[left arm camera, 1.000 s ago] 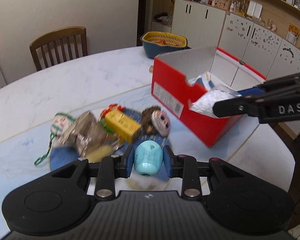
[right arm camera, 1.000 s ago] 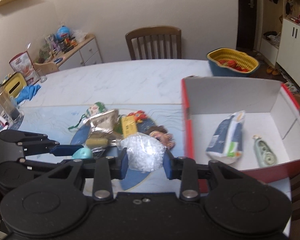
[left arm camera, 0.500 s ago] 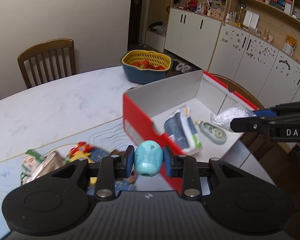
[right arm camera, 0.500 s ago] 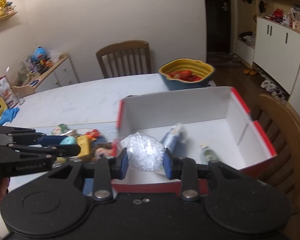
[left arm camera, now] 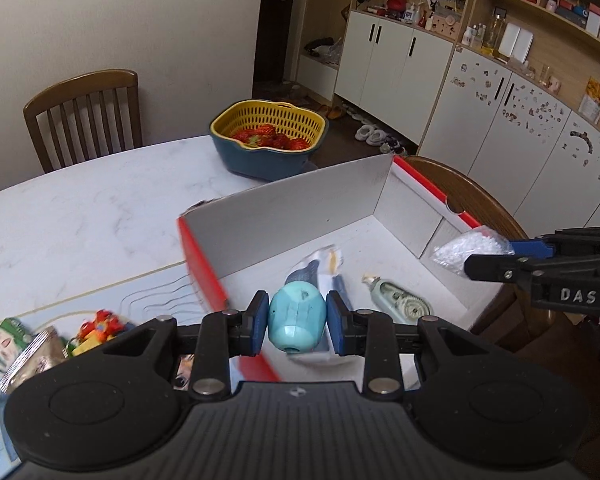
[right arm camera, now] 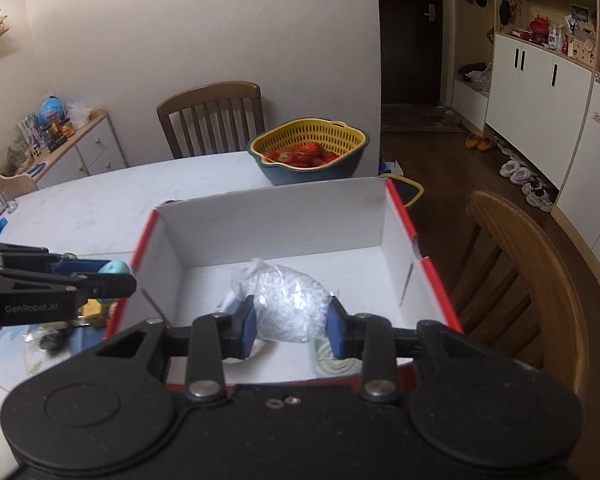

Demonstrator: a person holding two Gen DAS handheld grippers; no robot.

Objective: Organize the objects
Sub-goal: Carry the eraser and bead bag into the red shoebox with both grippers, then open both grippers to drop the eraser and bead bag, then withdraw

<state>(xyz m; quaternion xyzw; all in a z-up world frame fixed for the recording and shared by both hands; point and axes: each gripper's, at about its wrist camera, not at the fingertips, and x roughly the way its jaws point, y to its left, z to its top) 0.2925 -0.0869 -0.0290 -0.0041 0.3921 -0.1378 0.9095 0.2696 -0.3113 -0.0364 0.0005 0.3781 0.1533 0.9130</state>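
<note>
The left gripper (left arm camera: 297,323) has its blue-padded fingers (left arm camera: 259,322) clamped on a light-blue egg-shaped object (left arm camera: 297,322), possibly a pencil sharpener, judging by the small hole in its near end. It is held in the air over the near left edge of the red shoebox (left arm camera: 204,268), which stands open on the white marble worktop (left arm camera: 80,208).

The right gripper (right arm camera: 290,322) is closed on a clear bag of small white pellets (right arm camera: 288,304), held above the inside of the same box (right arm camera: 404,216). In the left wrist view that bag (left arm camera: 470,248) hangs over the box's far right corner.

On the white floor of the box lie a blue-and-white packet (left arm camera: 320,270), partly hidden behind the egg-shaped object, and just beside it a pale green correction-tape dispenser (left arm camera: 400,304); the two look apart, not touching. In the right wrist view both are mostly hidden behind the bag and fingers.

Left of the box, a heap of small items rests on a pale blue mat (left arm camera: 140,292): a silver foil pouch (left arm camera: 32,356), a yellow-and-red toy (left arm camera: 96,328) and a green-trimmed figure (left arm camera: 8,338). They are blurred and their details are hard to read.

Beyond the box stands a yellow colander in a dark-blue bowl (left arm camera: 268,136), filled with strawberries (left arm camera: 268,140). A wooden chair (left arm camera: 84,116) stands at the far side of the worktop, another (right arm camera: 528,264) at the right of the box.
</note>
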